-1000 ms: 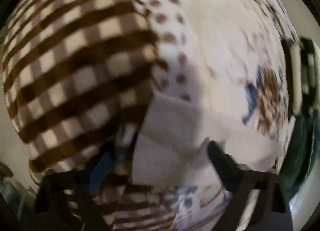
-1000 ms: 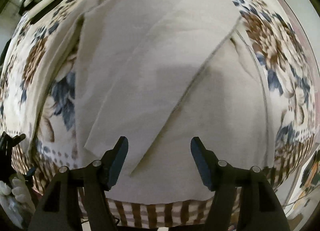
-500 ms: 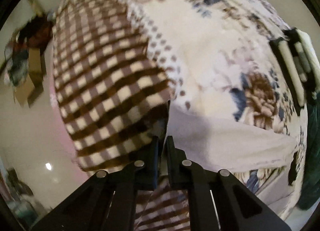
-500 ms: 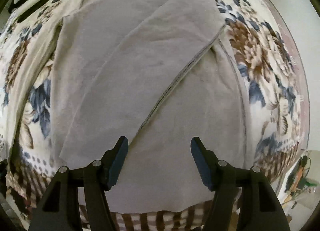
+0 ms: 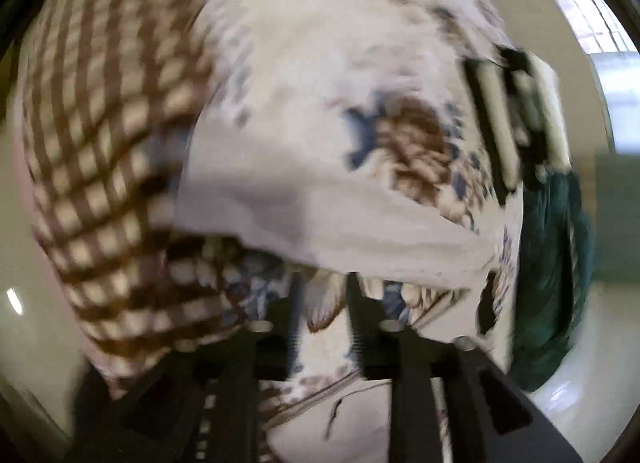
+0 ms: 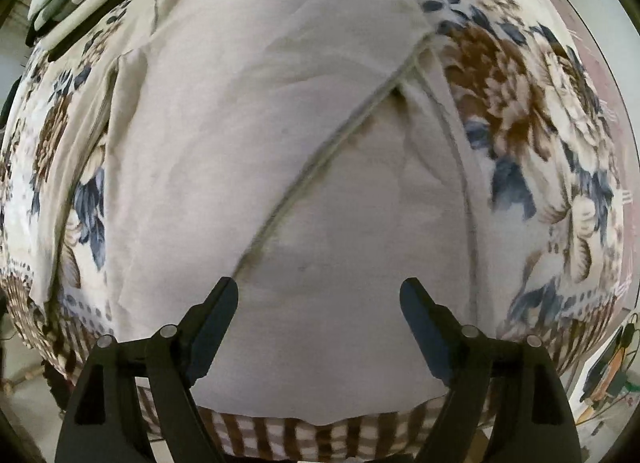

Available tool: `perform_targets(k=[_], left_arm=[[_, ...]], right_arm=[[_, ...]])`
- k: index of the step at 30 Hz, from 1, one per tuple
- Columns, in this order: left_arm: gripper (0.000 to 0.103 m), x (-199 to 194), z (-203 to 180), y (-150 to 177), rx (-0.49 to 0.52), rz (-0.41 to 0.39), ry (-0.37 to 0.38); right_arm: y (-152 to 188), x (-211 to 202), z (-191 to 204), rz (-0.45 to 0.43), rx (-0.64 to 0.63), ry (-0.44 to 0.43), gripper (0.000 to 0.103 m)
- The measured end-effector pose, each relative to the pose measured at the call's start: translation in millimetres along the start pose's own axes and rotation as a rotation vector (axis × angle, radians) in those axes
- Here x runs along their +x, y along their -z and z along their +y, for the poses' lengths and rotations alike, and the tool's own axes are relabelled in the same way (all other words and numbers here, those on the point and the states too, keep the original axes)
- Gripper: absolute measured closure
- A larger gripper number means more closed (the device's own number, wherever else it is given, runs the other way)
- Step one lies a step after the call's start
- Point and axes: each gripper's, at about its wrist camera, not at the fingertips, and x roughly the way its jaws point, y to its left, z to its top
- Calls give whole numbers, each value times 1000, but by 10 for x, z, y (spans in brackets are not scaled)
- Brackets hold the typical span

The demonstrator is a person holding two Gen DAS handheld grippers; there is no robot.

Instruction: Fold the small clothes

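Pale garment (image 6: 304, 167), partly folded, lies on the floral bedspread (image 6: 532, 135). My right gripper (image 6: 319, 313) hovers wide open and empty; my left gripper (image 5: 322, 303) is slightly parted, contents indiscernible. Soft, light cloth: I grip its near hem.

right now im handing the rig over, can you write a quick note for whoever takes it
Left claw: slightly open, empty, just short of the pale grey cotton garment, whose near edge is lifted off the bed.
Right claw: wide open, empty, hovering over the garment's near hem.
Garment lies on the floral and brown-checked bedspread, one side flap folded diagonally across.
Left: remaining folds.
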Motion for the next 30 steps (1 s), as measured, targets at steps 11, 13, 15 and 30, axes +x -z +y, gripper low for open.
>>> perform_targets(k=[11,13,15,30], left_arm=[[101,72,330,-350,-267,-288,-28],[102,-11,112,-346,-152,-333,-73],[102,-123,-190,-294,13,-386,-98],[102,36,-2096,2658,1480,-171,47]], right_arm=[[12,158,-291,21,-12,57,18],[5,193,-285,30,-14,71,18],[2,218,-279,32,-17,89,18],[440,226,-879,84,128,45,18]])
